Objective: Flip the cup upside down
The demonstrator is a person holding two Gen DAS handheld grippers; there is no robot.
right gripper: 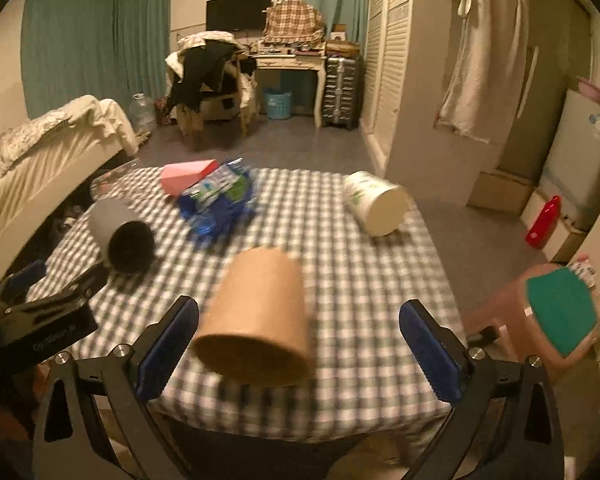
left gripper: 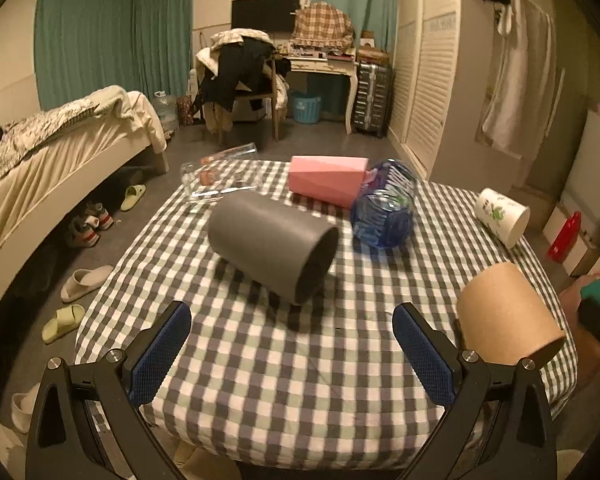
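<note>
Both tongs are spread wide and grasp nothing: the left tongs (left gripper: 292, 354) hover over the near edge of the checked-cloth surface (left gripper: 260, 380), aimed at the matte grey cylindrical cup (left gripper: 274, 246), and the right tongs (right gripper: 300, 350) hang just short of the tan cardboard-coloured cylindrical cup (right gripper: 256, 320), whose open mouth faces the camera. Which cup the task means cannot be told; each tongs has one lying straight ahead of it. As I judge it, the task is barely begun: every cup in view lies on its side, none stands mouth-down, and no cup is touched by either tongs. Left to do are the close on a cup, the lift, the turn and the setting down on its rim. Counted, six vessels lie on the surface: one grey cup near the left side, one tan cup at the near right edge, one white cup with a green leaf print (right gripper: 374, 204) toward the far right, one pink faceted plastic cup (left gripper: 328, 180) at the back, one blue ribbed translucent cup (left gripper: 384, 210) touching the pink one, and one clear glass tumbler (left gripper: 220, 176) at the far left corner. The right view is blurred.
</note>
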